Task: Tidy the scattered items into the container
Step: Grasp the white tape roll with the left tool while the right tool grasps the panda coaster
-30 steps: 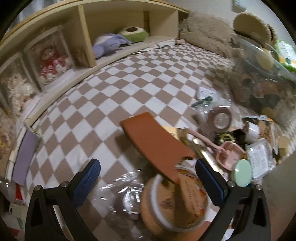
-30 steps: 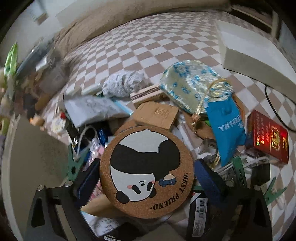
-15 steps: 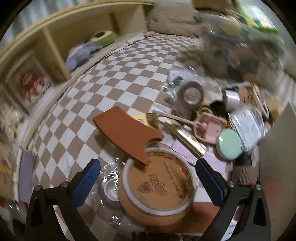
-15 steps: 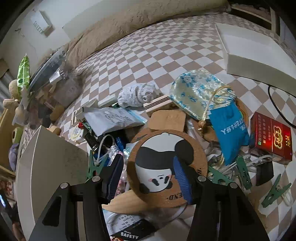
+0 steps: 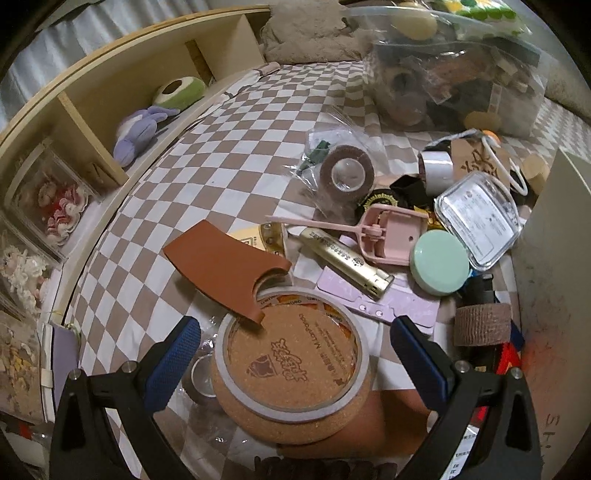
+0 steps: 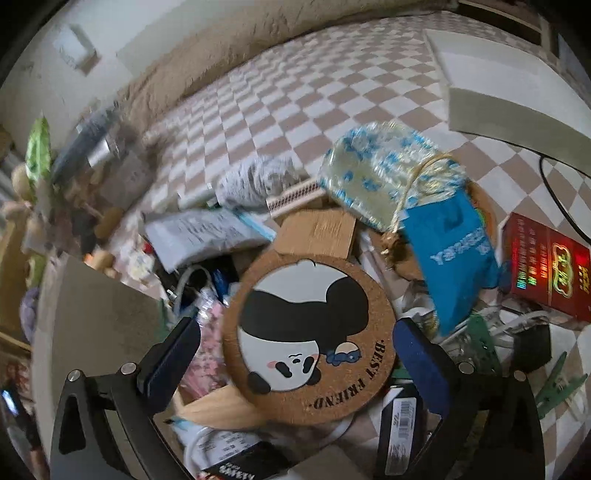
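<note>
The right gripper is opening wide around the panda coaster, ungripped. The left gripper, spread and empty, straddles the tape roll; the brown sleeve overlapping it may be dragged.

**My bed and the room around it**

I am over a bed with a brown and white checked sheet. A light wooden shelf runs along one side. A purple soft toy and a green round plush lie on it. A fuzzy beige blanket lies by the pale wall.
</note>
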### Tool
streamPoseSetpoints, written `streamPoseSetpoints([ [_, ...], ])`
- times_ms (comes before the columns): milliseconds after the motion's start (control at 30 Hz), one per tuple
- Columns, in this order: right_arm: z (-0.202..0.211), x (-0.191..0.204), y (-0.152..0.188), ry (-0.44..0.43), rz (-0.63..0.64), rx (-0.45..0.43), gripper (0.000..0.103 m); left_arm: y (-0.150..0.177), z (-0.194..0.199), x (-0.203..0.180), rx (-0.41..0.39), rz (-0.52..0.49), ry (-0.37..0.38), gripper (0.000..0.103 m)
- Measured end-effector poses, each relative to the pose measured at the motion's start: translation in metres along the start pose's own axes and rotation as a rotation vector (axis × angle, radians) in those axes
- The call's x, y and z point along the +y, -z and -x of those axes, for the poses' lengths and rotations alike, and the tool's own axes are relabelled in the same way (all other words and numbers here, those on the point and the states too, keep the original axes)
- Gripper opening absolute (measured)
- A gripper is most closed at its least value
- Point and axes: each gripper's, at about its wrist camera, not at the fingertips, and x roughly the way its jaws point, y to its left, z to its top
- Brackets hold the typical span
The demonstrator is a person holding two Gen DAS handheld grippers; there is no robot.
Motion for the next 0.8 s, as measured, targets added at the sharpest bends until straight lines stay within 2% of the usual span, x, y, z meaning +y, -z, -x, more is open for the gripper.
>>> streamPoseSetpoints([
  [100, -0.008, 0.007, -0.001, 0.056, 0.029, 0.003, 0.103, 0.0, 0.0, -0.002, -0.001, -0.011, 0.003, 0.103],
  [200, -0.01, 0.006, -0.001, 0.067, 0.016, 0.0, 0.103, 0.0, 0.0, -0.003, 0.002, -0.01, 0.0, 0.103],
  [533, 0.019, -0.013, -0.002, -0.092, -0.113, -0.034, 0.103, -0.001, -0.002, -0.001, 0.005, 0.001, 0.011, 0.103],
  [700, 0.02, -0.014, -0.002, -0.093, -0.1, -0.017, 0.103, 0.0, -0.002, -0.001, 0.005, 0.006, 0.012, 0.103],
  [800, 0.018, -0.021, 0.0, -0.107, -0.134, 0.011, 0.103, -0.001, -0.001, 0.001, 0.006, 0.013, 0.015, 0.103],
])
